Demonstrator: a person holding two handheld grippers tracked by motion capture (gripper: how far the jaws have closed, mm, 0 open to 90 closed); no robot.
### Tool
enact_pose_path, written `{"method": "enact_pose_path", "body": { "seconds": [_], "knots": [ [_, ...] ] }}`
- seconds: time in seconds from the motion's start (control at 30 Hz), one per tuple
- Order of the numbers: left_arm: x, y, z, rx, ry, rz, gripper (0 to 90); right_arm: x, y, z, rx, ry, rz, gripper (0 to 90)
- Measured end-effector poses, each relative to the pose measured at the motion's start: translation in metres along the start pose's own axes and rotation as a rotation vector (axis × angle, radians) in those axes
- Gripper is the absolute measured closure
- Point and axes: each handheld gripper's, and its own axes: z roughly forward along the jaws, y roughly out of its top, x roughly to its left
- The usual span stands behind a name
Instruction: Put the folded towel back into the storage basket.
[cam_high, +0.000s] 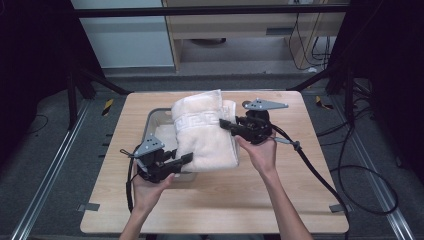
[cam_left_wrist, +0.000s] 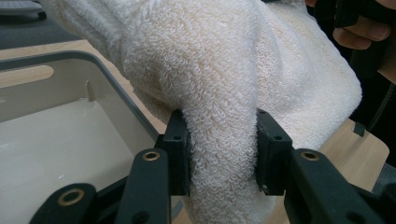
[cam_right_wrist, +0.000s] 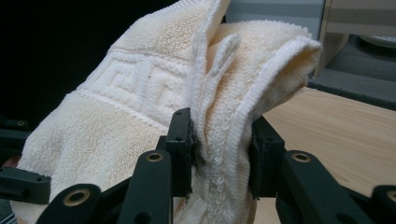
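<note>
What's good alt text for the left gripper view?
The left gripper pinches a thick fold of a cream towel between its black jaws. A grey bin sits at the left on the wooden table.

Towel over the tray, mid-table, between our two grippers

At frame centre we see the folded towel above the tray, which sits on the table; our left gripper grips its lower-left edge, our right gripper its right edge, with cables trailing toward the lower right.
</note>
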Motion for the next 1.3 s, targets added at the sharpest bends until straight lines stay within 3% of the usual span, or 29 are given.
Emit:
{"method": "enact_pose_path", "body": {
  "seconds": [0.37,0.8,1.3],
  "knots": [
    [0.012,0.002,-0.009,-0.002,0.021,-0.006,62.3,0.009,0.008,0.017,-0.003,0.012,-0.008,66.6],
    [0.035,0.000,-0.022,-0.004,0.054,-0.034,62.3,0.021,0.018,0.044,0.009,0.019,-0.030,66.6],
    [0.058,-0.003,-0.031,0.000,0.115,-0.051,62.3,0.030,0.023,0.076,0.014,0.029,-0.030,66.4]
  ]
}}
